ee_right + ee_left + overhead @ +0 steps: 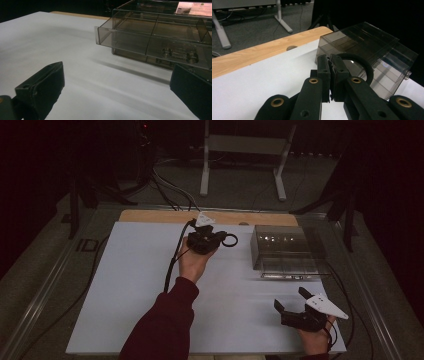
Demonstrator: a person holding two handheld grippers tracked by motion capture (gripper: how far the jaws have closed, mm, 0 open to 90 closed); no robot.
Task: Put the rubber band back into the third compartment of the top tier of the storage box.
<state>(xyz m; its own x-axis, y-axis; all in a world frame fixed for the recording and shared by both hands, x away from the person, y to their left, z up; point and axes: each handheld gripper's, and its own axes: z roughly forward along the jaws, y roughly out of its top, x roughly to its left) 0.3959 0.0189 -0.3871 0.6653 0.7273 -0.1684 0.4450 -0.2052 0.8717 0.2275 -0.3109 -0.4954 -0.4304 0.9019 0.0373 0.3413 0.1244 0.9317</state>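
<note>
While the left gripper (216, 239) hangs above the white table (125, 290), its jaws are pressed together on the rim of a black ring (359, 65) — the ring sticks out past the tips, toward the clear plastic drawer box (286, 251) just beyond. Near the table's front edge, the right gripper (291, 300) has its jaws wide apart with nothing between them — the box's pulled-out drawer (140, 41) lies ahead of it.

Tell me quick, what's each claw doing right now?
Left gripper: shut on the black ring.
Right gripper: open, holding nothing.
</note>
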